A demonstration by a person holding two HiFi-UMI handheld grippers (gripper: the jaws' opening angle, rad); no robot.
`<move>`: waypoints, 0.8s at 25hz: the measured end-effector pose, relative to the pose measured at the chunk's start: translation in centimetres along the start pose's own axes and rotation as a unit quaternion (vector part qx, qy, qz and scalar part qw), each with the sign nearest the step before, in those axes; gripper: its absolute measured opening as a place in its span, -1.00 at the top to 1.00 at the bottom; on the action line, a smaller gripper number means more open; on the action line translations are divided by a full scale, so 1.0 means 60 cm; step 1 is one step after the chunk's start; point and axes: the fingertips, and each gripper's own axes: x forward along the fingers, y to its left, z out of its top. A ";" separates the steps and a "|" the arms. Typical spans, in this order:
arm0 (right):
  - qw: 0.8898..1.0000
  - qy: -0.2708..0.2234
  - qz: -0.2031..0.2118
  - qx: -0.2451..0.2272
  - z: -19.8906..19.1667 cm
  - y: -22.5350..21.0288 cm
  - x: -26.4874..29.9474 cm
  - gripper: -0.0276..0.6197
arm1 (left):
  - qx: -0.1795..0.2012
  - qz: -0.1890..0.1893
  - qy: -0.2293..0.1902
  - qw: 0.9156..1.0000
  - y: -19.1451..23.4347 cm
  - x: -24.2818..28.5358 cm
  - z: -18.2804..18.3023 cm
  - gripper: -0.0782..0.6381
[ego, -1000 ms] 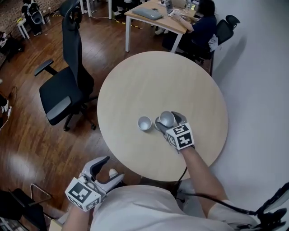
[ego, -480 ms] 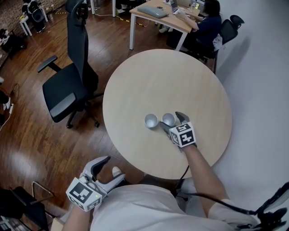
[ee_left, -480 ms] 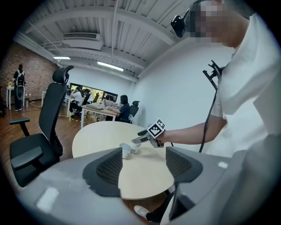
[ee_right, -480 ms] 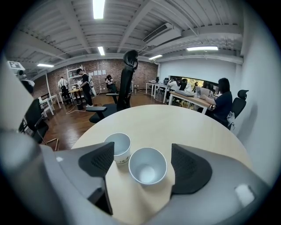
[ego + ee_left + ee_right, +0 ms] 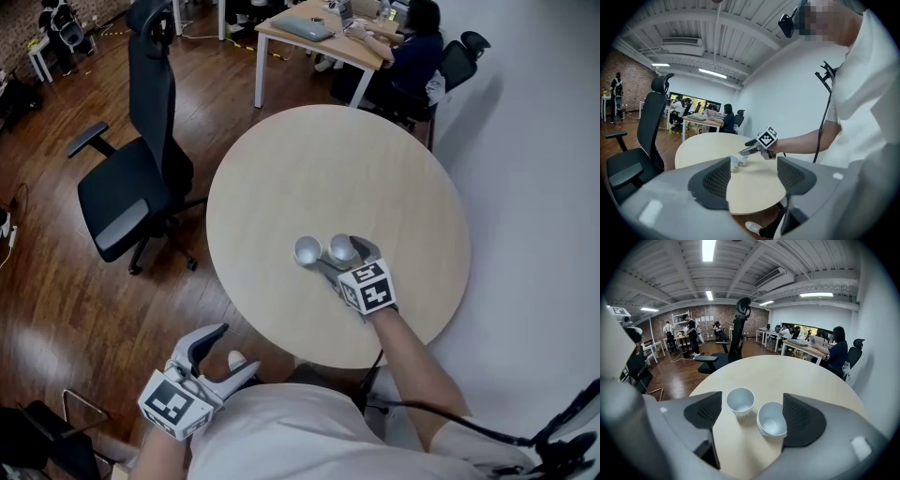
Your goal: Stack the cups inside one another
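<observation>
Two white paper cups stand side by side on the round wooden table, mouths up and empty. In the head view the left cup and the right cup nearly touch. My right gripper is open, and its jaws reach wide around the right cup. In the right gripper view both the left cup and the right cup lie between the pads of my right gripper, the right cup close against the right pad. My left gripper hangs open and holds nothing, off the table by my torso.
A black office chair stands left of the table. A white wall runs along the right. Behind the table a person sits at a desk. From the left gripper view the table edge and right gripper lie ahead.
The right gripper has brought the right cup nearer to the left cup, so they now sit close together. The left gripper has stayed where it was.
</observation>
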 end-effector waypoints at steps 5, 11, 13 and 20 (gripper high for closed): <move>1.000 0.009 0.007 0.000 0.001 0.055 0.026 -0.33 | 0.009 -0.020 -0.003 1.000 0.002 -0.023 -0.008 -0.15; 0.999 0.021 -0.012 0.022 0.001 0.081 0.072 -0.33 | 0.018 -0.022 -0.010 1.000 0.028 -0.056 -0.011 -0.16; 0.999 0.023 -0.028 0.035 0.000 0.085 0.082 -0.33 | 0.019 -0.025 -0.008 0.999 0.037 -0.066 -0.015 -0.16; 0.989 0.013 -0.098 0.105 -0.019 0.090 0.089 -0.33 | 0.017 -0.039 0.006 0.999 0.065 -0.086 -0.036 -0.16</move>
